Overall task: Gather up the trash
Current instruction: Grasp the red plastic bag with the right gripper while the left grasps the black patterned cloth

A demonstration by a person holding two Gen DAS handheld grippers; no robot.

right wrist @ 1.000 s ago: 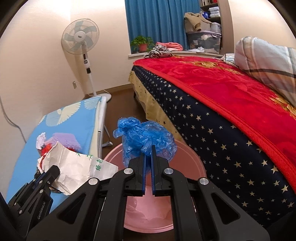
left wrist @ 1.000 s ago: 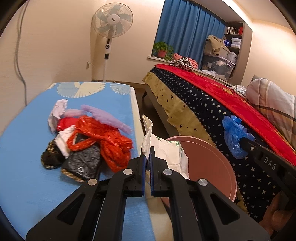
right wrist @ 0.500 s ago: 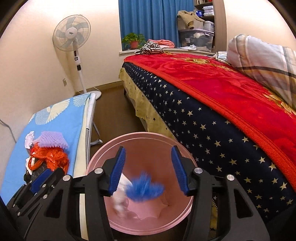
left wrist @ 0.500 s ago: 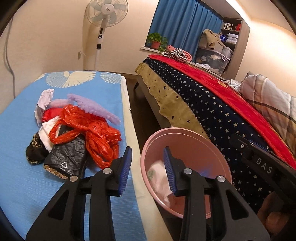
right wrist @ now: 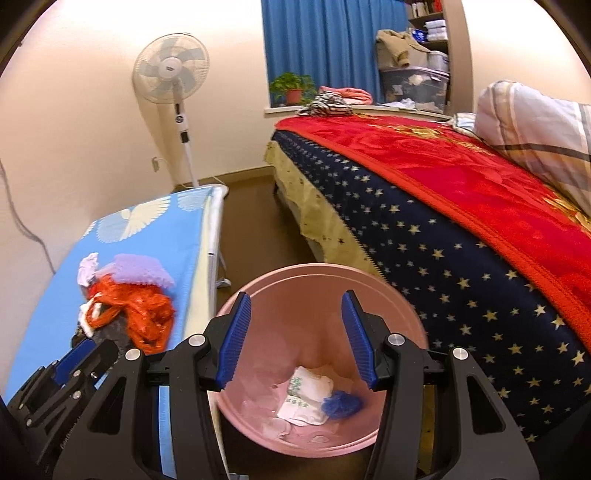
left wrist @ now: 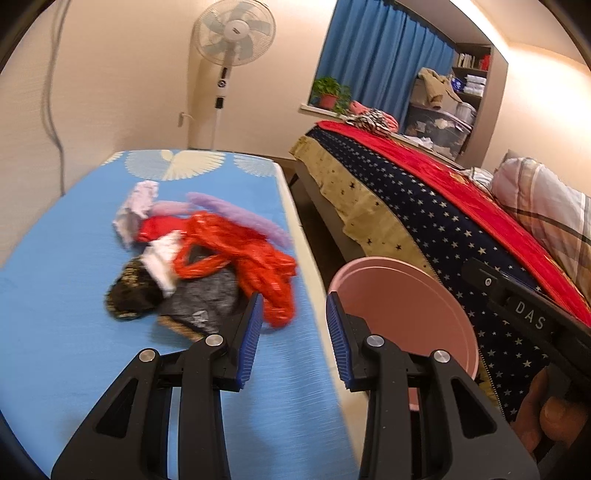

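Pink bin [right wrist: 400, 314] beneath right hand-held gripper [right wrist: 295, 332]

Left of my left jaws, the blue table [left wrist: 66, 343] carries a trash heap [left wrist: 207, 266]; under my right jaws, a pink bin [right wrist: 399, 306] stands on the floor [right wrist: 251, 229].

We see warm, yellowish indoor light, brightest along the ceiling [left wrist: 517, 22]; fisheye bending darkens the corners, and the trash pile [left wrist: 207, 258] looks smeared, probably motion blur.
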